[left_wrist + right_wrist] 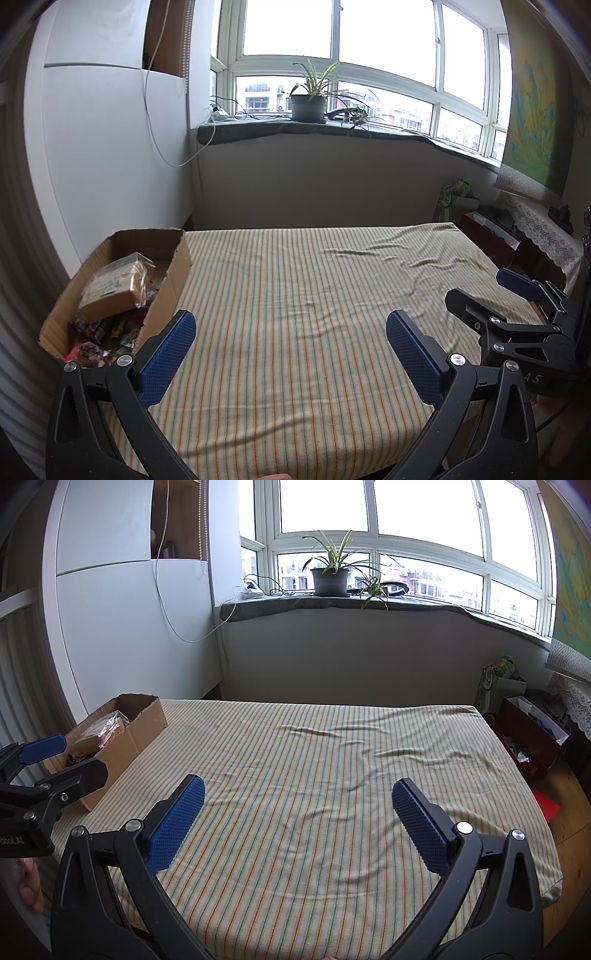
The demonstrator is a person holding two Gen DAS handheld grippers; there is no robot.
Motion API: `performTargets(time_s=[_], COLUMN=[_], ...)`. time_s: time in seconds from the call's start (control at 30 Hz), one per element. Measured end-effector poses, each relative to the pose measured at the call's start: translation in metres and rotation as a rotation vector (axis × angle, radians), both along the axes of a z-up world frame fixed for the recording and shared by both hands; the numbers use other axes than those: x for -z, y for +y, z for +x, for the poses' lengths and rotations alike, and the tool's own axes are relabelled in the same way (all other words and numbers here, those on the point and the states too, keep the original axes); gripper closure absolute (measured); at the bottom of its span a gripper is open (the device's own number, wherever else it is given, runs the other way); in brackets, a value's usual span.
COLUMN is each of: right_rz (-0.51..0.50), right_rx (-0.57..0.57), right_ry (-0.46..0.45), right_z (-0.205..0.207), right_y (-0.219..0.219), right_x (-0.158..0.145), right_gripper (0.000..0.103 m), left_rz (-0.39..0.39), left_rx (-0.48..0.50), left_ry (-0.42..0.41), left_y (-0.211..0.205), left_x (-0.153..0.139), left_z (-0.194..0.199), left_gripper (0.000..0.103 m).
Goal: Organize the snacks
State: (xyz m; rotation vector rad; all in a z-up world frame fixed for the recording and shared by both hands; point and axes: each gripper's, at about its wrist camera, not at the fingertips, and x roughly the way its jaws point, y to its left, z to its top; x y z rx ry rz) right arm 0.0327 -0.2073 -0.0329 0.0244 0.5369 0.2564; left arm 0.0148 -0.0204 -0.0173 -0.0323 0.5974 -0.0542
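Both the left gripper [291, 350] and the right gripper [297, 821] hover empty over the striped cloth-covered table [314, 295], jaws spread wide. The snacks [107, 332] lie heaped in the open brown cardboard box [177, 273] at the left edge. Reaching in, a jaw could catch the thin box wall and shove it off, or crush the crinkly clear-wrapped packet [118, 288] on top.

My left wrist camera sits low over the near edge of the striped worktop [295, 295], facing the window [332, 55] at 12 o'clock. My right one looks the same way from farther right. Both share the cardboard box [173, 266] at 10 o'clock.
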Motion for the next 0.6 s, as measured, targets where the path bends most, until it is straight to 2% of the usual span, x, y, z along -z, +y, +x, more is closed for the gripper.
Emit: performTargets(time_s=[0.6], right_rz=[-0.001], right_rx=[-0.001], right_ry=[0.003], right_z=[0.0005], right_y=[0.0], right_x=[0.0005], right_gripper=[0.0], left_rz=[0.001], left_rx=[0.001], left_ry=[0.001], left_y=[-0.0001], left_x=[0.0001], left_z=[0.0007], left_gripper=[0.0])
